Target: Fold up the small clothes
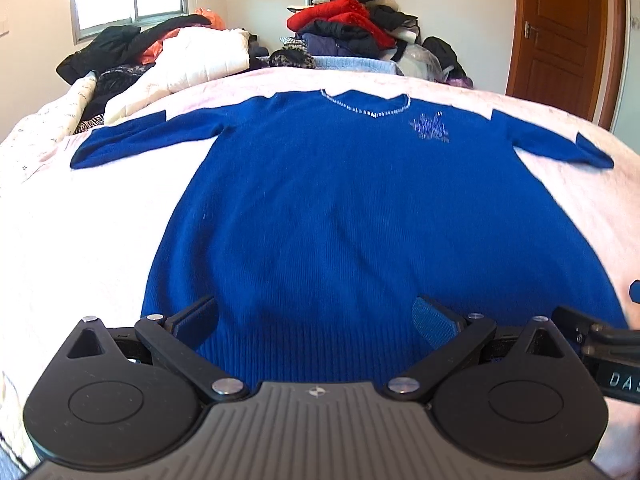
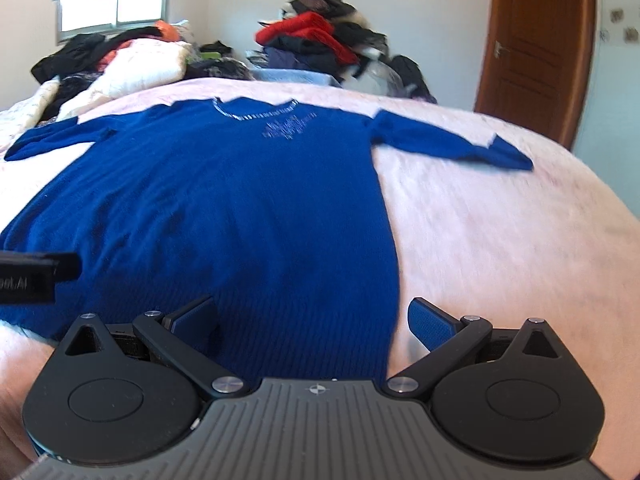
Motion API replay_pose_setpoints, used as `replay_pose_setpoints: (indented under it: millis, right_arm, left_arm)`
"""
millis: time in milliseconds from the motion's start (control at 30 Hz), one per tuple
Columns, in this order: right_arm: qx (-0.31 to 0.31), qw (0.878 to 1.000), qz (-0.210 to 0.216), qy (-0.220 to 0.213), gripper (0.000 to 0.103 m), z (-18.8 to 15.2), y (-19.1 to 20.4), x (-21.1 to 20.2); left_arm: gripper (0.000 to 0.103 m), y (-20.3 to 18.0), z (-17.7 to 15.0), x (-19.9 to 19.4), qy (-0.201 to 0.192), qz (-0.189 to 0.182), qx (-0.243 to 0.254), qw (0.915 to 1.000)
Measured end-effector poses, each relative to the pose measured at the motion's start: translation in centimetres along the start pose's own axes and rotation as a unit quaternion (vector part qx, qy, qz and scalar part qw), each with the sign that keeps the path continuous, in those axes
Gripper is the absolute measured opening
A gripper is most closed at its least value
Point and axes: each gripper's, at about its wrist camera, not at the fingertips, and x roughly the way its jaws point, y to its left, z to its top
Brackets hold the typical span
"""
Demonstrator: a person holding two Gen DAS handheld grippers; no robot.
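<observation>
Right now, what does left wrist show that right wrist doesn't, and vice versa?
Left wrist only: the whole blue sweater roughly centred, its hem filling the gap between the open left gripper fingers, and part of the right gripper at the right edge.

Right wrist only: the right gripper straddling the sweater's right side edge, one finger over bare pink bedspread; part of the left gripper at the left edge.

Both: sweater flat, sleeves spread, piled clothes, window, wooden door.

Left gripper (image 1: 314,320) and right gripper (image 2: 312,320), jaws wide apart
</observation>
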Motion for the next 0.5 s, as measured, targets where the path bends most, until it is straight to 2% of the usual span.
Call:
replay_pose_setpoints:
  millis: [267,400,500]
  right_arm:
    - [0.027,0.999,0.02,-0.006,0.102,4.2,-2.1,2.9]
    - [0.034,0.999,0.02,-0.013,0.102,6.3,-3.3,4.9]
    - [0.022,0.998,0.049,-0.022,0.102,8.4,-4.7,6.7]
  left_arm:
    - [0.103,-0.5,4.0,2.8,-0.001,-0.014,-0.003,0.9999]
    - [0.103,-0.6,6.6,5.1,0.002,-0.026,-0.023,0.9994]
    - [0.103,-1.2,8.6,7.3,0.002,-0.028,-0.029,0.9992]
